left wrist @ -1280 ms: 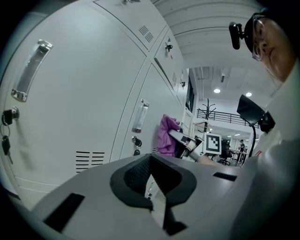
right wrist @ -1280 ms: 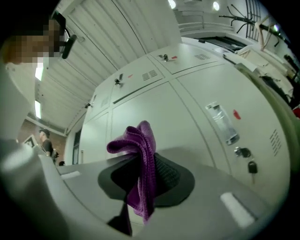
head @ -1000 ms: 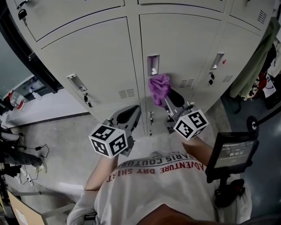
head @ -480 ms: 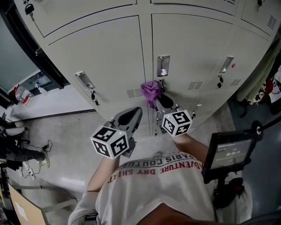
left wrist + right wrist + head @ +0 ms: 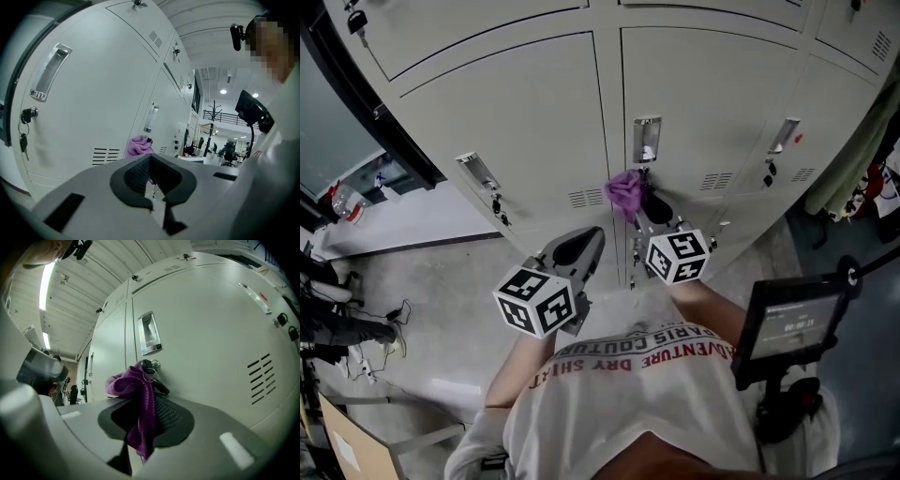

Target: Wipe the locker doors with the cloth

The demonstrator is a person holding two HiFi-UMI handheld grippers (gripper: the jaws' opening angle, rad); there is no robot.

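Note:
A purple cloth (image 5: pixel 625 192) is bunched in my right gripper (image 5: pixel 645 206), which is shut on it. It presses against the pale grey locker door (image 5: pixel 712 103) at the seam beside the neighbouring door (image 5: pixel 516 122), just under the recessed handle (image 5: pixel 646 139). In the right gripper view the cloth (image 5: pixel 138 399) hangs between the jaws of the right gripper (image 5: pixel 146 420), touching the key lock (image 5: pixel 150 365) below the handle (image 5: pixel 150 333). My left gripper (image 5: pixel 591 237) is held lower and to the left, off the doors, shut with nothing in it. The left gripper view shows that gripper (image 5: pixel 152 180) with the cloth (image 5: pixel 139 146) beyond it.
Keys hang from the lock of the left locker (image 5: pixel 497 206). A screen on a stand (image 5: pixel 792 323) is close at my right. Green clothing (image 5: pixel 862 122) hangs at the far right. Cables and clutter (image 5: pixel 347 323) lie on the floor at left.
The right gripper has carried the cloth leftward across the door, from under the handle to the seam by the lock. The left gripper has stayed put.

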